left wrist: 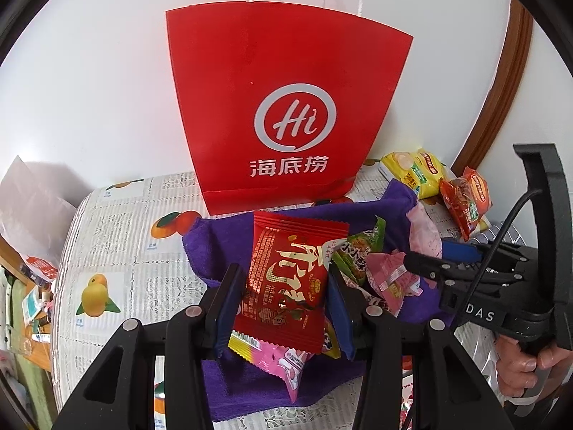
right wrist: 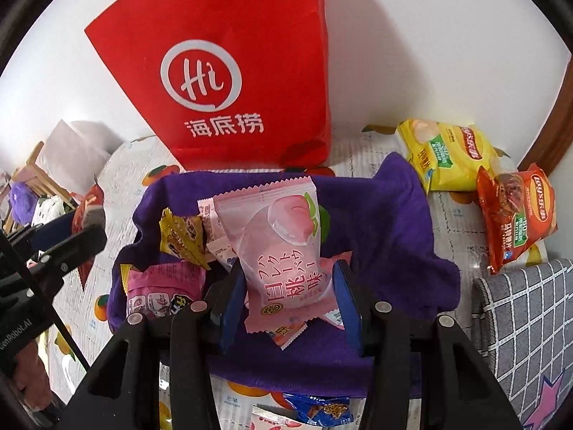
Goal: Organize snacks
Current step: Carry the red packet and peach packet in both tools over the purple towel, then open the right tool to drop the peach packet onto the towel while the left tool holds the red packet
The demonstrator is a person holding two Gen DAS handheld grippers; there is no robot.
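Note:
My left gripper (left wrist: 283, 297) is shut on a red snack packet (left wrist: 290, 279) and holds it above a purple cloth (left wrist: 222, 387). My right gripper (right wrist: 290, 297) is shut on a pink peach snack packet (right wrist: 283, 247) over the same purple cloth (right wrist: 386, 222). Several small snacks lie on the cloth: a pink packet (right wrist: 161, 290), a yellow-brown packet (right wrist: 182, 236), and a green packet (left wrist: 358, 251). A red paper bag (left wrist: 286, 107) stands upright behind the cloth; it also shows in the right wrist view (right wrist: 229, 71). The right gripper also shows at the right of the left wrist view (left wrist: 429, 261).
A yellow chip bag (right wrist: 447, 154) and a red chip bag (right wrist: 515, 215) lie at the back right. A grey checked cloth (right wrist: 523, 322) is at the right. A blue packet (right wrist: 318, 408) lies near the front. The fruit-print tablecloth (left wrist: 118, 251) covers the table, whose left edge drops off.

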